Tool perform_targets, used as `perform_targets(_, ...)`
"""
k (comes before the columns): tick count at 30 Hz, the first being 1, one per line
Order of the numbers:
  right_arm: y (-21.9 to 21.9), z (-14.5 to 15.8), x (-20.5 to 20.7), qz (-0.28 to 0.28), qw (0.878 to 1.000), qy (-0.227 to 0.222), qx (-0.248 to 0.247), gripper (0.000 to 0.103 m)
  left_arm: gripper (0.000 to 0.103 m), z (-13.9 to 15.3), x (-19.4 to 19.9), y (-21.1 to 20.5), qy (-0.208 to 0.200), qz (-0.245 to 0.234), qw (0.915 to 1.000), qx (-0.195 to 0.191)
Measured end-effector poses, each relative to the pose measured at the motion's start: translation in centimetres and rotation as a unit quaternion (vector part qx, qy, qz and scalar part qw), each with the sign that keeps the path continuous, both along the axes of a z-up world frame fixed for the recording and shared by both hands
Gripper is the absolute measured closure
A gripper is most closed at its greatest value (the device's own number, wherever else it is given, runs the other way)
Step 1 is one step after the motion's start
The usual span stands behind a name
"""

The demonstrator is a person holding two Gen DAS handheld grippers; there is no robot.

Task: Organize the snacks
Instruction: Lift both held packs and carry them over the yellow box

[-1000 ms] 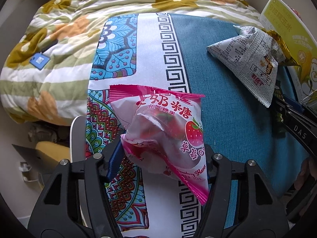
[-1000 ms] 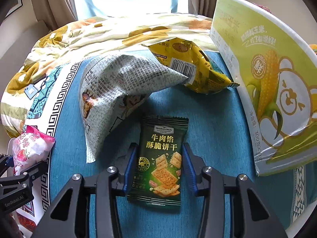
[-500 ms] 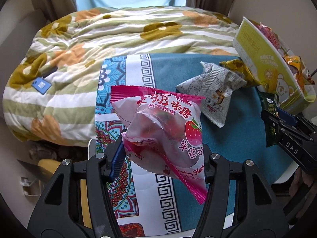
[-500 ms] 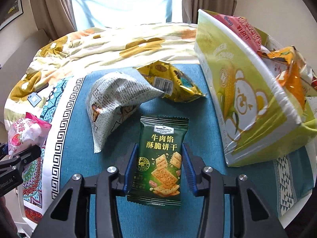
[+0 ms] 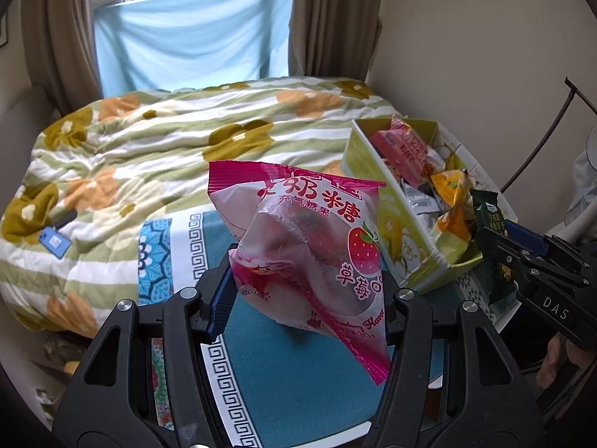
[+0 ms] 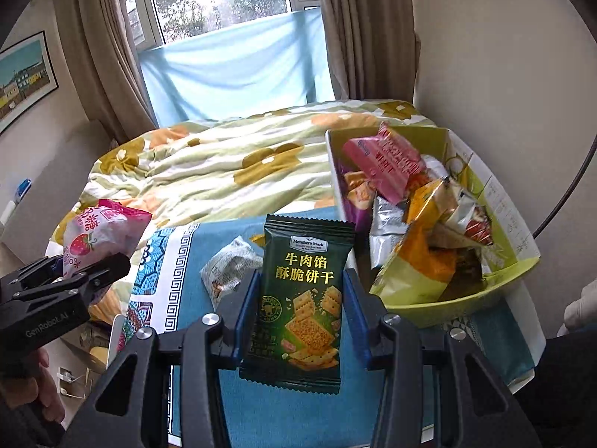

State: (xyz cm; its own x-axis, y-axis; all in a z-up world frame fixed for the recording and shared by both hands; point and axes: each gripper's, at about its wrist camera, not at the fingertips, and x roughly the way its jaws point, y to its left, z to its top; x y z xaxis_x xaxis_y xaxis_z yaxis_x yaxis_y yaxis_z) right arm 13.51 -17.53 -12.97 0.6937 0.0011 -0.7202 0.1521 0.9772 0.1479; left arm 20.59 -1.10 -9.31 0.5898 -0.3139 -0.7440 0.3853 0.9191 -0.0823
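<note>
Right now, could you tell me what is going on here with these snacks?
A person is sorting snacks with two handheld grippers. The left gripper is shut on a pink strawberry marshmallow bag; the right gripper is shut on a dark green beef cracker packet. Both are held above the table, beside the green corn-print box already full of snacks.

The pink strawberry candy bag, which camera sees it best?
The left wrist view: the pink strawberry candy bag fills the middle, clamped in the left tool, print readable. The right wrist view shows it only small at the left edge, partly hidden by that tool.
</note>
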Motion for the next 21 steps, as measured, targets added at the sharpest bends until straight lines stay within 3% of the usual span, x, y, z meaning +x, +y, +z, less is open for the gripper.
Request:
perform_targets(9, -8.9, 4.0, 1.2, -0.013, 0.999, -0.038, -0.001, 0.062, 0.048, 1.5, 4.0, -13.1, 0.005, -0.027, 0.9992, -0.031)
perform_targets(14, -15.3, 5.0, 3.6, -0.008, 0.999, -0.045, 0.005, 0.062, 0.048, 0.0, 7.2, -20.2, 0.023, -0.022, 0.9989, -0.035)
perform_targets(19, -20.2, 4.4, 6.4, 0.009, 0.999, -0.036, 0.01, 0.062, 0.048, -2.3, 9.8, -24.7, 0.044, -0.008, 0.9987, -0.026)
perform_targets(21, -21.6, 3.9, 7.5, 0.019, 0.999, -0.029, 0.014, 0.062, 0.041, -3.2, 10.6, -25.6, 0.052, 0.003, 0.9982, -0.03)
